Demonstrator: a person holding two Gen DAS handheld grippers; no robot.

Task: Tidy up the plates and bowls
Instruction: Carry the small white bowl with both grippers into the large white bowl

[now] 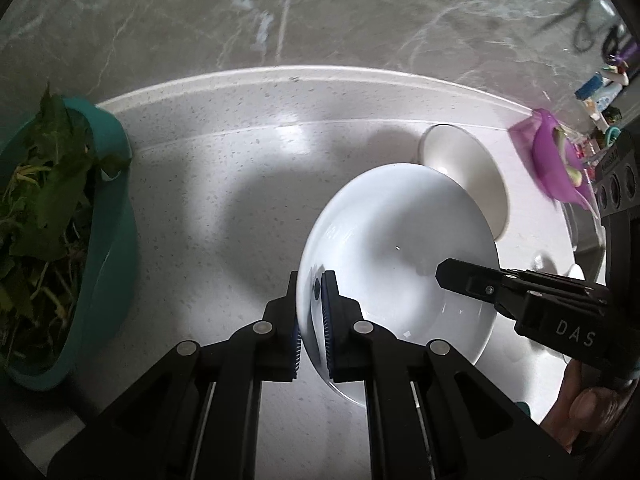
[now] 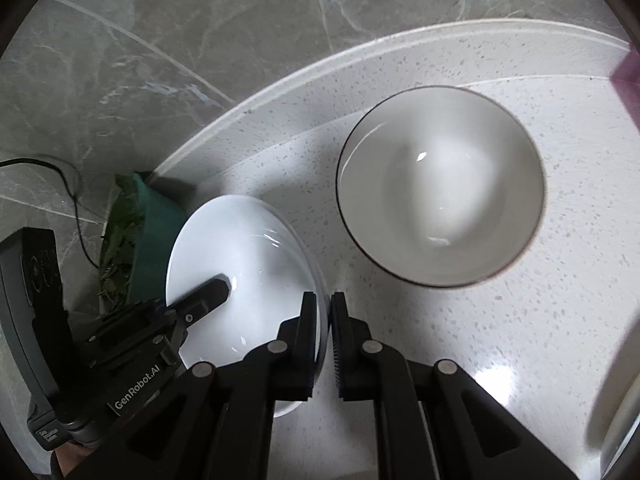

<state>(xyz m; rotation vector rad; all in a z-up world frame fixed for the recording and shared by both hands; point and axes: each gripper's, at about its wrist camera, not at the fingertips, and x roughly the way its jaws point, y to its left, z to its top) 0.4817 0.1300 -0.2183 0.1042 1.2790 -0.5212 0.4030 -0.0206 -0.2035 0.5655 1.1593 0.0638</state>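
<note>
- Left gripper: clenched on the near rim of the white plate, one blue pad inside the rim, the other outside.
- Right gripper: clamped on the opposite rim of the same plate, wall pinched between both fingers.
- Seen from the left wrist view, one black finger of the right gripper reached over the plate's inner slope; the person's hand showed below it.
- Plate: deep, glossy, plain white, empty and clean-looking, tilted and apparently raised clear of the speckled white counter; contact underneath could not be told.
- Just beyond the plate, a cream bowl with a thin dark rim, upright on the counter, empty, with a small gap to the plate.
- Further out: a teal basin of leafy greens to the left, a purple container to the right, grey marbled wall behind.
- Judged progress: early to middle; one plate in hand, not yet set down or stacked, the bowl untouched.
- Left to do, by judgement: placing this plate, then grouping the bowl with like pieces.
</note>
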